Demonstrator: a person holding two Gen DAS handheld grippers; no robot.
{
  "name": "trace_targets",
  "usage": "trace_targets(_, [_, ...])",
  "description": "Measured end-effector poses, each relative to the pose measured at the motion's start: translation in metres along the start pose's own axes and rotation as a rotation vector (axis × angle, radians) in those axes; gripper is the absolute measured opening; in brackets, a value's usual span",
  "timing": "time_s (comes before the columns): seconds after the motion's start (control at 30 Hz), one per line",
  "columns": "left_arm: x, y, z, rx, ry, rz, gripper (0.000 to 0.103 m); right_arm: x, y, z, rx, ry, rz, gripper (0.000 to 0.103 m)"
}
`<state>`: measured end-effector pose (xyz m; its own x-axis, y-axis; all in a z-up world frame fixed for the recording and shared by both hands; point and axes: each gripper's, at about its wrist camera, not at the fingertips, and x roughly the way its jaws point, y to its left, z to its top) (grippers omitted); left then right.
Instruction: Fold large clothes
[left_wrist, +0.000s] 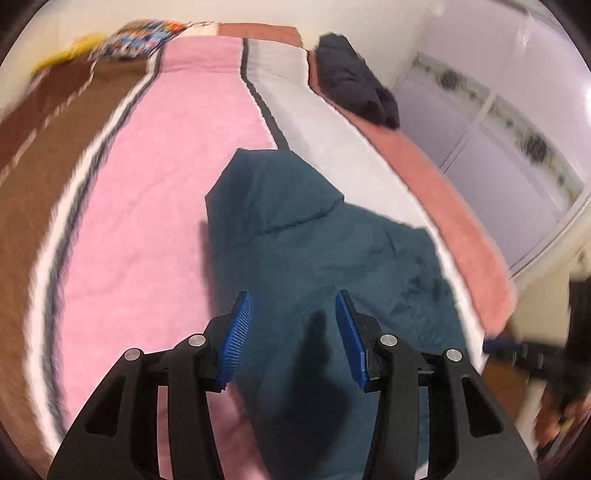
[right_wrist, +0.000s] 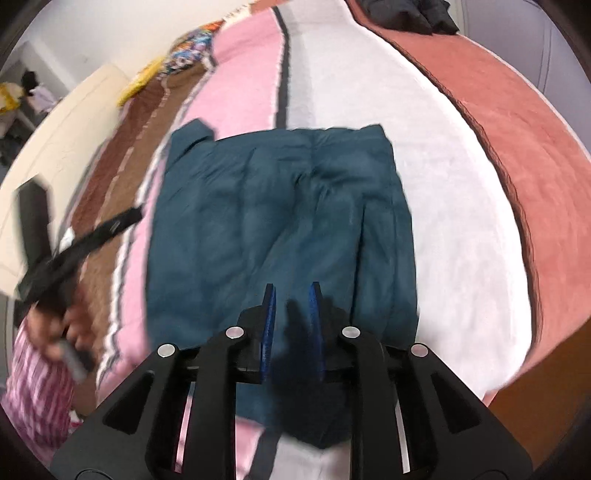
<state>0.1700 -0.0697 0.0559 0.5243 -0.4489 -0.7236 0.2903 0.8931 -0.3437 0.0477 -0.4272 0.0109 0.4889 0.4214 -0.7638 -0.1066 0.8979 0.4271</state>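
Observation:
A teal hooded garment (left_wrist: 314, 251) lies partly folded on a striped bed cover, hood pointing away in the left wrist view. In the right wrist view the garment (right_wrist: 280, 206) forms a rough rectangle. My left gripper (left_wrist: 293, 325) is open and empty, hovering above its near part. My right gripper (right_wrist: 291, 317) hovers over the garment's near edge with the pads a narrow gap apart and nothing between them. The left gripper and the hand holding it (right_wrist: 70, 236) show blurred at the left of the right wrist view.
The bed cover has brown, pink (left_wrist: 155, 192), white (right_wrist: 461, 221) and rust-red (right_wrist: 535, 147) stripes. A dark bundle of clothes (left_wrist: 354, 85) lies at the far right edge of the bed. A colourful pillow (left_wrist: 140, 40) sits at the head. Purple wardrobe doors (left_wrist: 498, 155) stand to the right.

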Motion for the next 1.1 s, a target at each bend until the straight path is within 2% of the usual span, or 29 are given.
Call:
trace_targets(0.03, [0.0,0.003,-0.002,-0.016,0.006,-0.026,0.046,0.003,0.003,-0.009,-0.01,0.03,0.029,0.022])
trace_targets(0.1, [0.015,0.005,-0.001,-0.009,0.037,-0.005,0.046,0.019,0.004,-0.012,-0.013,0.074,0.048,0.021])
trace_targets(0.17, [0.036,0.001,-0.005,-0.006,0.081,0.03,0.047,0.043,-0.006,-0.014,0.016,0.135,-0.024,0.02])
trace_targets(0.2, [0.038,0.004,-0.01,-0.014,0.083,0.029,0.052,0.053,-0.012,-0.015,0.03,0.155,-0.027,0.017])
trace_targets(0.27, [0.044,0.008,-0.011,-0.031,0.087,0.03,0.057,0.067,-0.026,-0.016,0.089,0.176,-0.009,0.012])
trace_targets(0.4, [0.048,0.008,-0.01,-0.029,0.085,0.035,0.061,0.083,-0.033,-0.017,0.099,0.193,-0.005,0.012])
trace_targets(0.5, [0.044,0.008,-0.009,-0.039,0.086,0.048,0.06,0.072,-0.029,-0.011,0.13,0.189,-0.007,0.012])
trace_targets(0.57, [0.028,0.012,-0.009,-0.076,0.066,0.007,0.059,0.046,-0.024,-0.007,0.121,0.119,0.034,0.02])
trace_targets(0.63, [0.006,0.017,-0.013,-0.091,0.037,-0.045,0.065,0.018,-0.029,0.002,0.115,0.035,0.053,0.045])
trace_targets(0.67, [-0.002,0.019,-0.015,-0.095,0.029,-0.06,0.072,0.005,-0.035,0.006,0.125,-0.015,0.037,0.069])
trace_targets(0.7, [-0.011,0.022,-0.02,-0.104,0.023,-0.079,0.075,-0.003,-0.043,0.01,0.13,-0.045,0.016,0.075])
trace_targets(0.77, [-0.021,0.029,-0.031,-0.137,0.039,-0.122,0.077,0.003,-0.062,0.016,0.173,-0.024,0.015,0.078])
trace_targets(0.83, [-0.024,0.035,-0.049,-0.193,0.084,-0.189,0.08,0.022,-0.085,0.02,0.24,0.035,0.055,0.078])
trace_targets(0.93, [-0.02,0.04,-0.073,-0.243,0.139,-0.252,0.081,0.051,-0.105,0.014,0.309,0.113,0.115,0.078])
trace_targets(1.0, [-0.014,0.038,-0.086,-0.234,0.163,-0.266,0.081,0.063,-0.109,0.007,0.324,0.134,0.153,0.079])
trace_targets(1.1, [0.001,0.03,-0.098,-0.186,0.205,-0.244,0.081,0.075,-0.112,0.008,0.306,0.154,0.155,0.084])
